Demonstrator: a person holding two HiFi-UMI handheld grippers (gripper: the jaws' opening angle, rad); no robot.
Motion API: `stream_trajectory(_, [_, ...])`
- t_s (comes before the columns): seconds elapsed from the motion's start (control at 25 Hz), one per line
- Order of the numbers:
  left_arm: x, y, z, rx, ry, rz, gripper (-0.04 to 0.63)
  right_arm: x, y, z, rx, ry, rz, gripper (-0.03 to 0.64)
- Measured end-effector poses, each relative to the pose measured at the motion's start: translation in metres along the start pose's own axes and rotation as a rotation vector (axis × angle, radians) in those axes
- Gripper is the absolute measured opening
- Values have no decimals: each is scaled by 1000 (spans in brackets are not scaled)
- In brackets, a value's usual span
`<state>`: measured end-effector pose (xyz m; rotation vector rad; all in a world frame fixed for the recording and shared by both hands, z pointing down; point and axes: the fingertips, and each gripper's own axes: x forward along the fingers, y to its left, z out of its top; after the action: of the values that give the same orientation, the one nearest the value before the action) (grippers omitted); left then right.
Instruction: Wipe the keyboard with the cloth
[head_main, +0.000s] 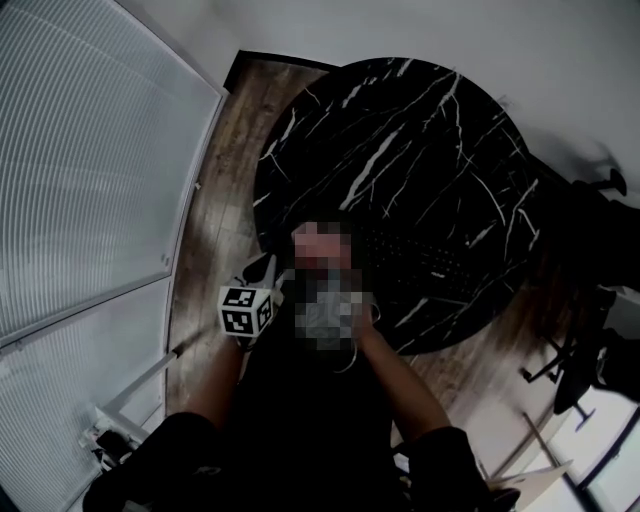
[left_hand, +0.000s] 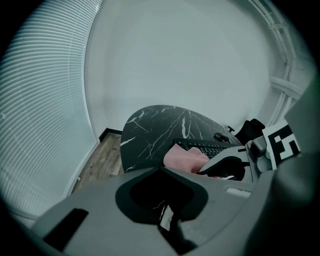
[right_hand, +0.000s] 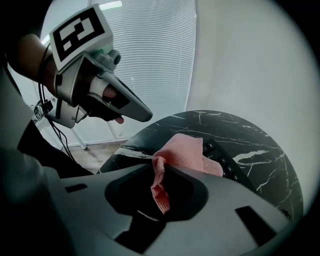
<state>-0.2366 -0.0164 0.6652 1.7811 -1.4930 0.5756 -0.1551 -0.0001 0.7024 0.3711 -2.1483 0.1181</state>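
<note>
Head view: the round black marble table (head_main: 400, 130) fills the upper middle, and the keyboard (head_main: 425, 258) lies on its near side as a dim row of keys. The left gripper (head_main: 258, 285) is held up close to the person's body just off the table's near edge, its marker cube (head_main: 245, 310) facing the camera. A mosaic patch covers the spot where the two grippers come together, so the cloth cannot be picked out here.

Left gripper view: its jaws look drawn together with nothing between them (only the dark hollow of the gripper body shows). Beyond them the pink cloth (left_hand: 182, 157) hangs bunched in front of the keyboard (left_hand: 210, 148), raised above the table (left_hand: 155, 130), with the right gripper (left_hand: 235, 165) just beside it. This gripper seems to be held back as the spare, probably to steady the keyboard or straighten the cloth.

Right gripper view: the jaws are clenched on a fold of the cloth (right_hand: 175, 157), one tail drooping into the hollow behind the tips and the rest spread forward over the jaw ends. The keys (right_hand: 222, 162) sit just past it, so the cloth is carried as a pad facing the keyboard. The left gripper (right_hand: 142, 116) hovers above and to the side, apart from the cloth. Wiping looks not yet begun; I judge the next move is lowering the pad onto the keys
</note>
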Motion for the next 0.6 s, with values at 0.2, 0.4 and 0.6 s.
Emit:
stream_trajectory(0.2, [3, -9, -1, 3, 11, -1, 0, -2, -5, -2, 1, 8, 0, 18])
stream_trajectory(0.4, [8, -17, 3, 19, 19, -6, 0, -7, -6, -8, 3, 16, 8, 15])
stream_trajectory(0.6, [16, -26, 5, 28, 29, -5, 0, -15, -11, -20, 33, 12, 12, 15])
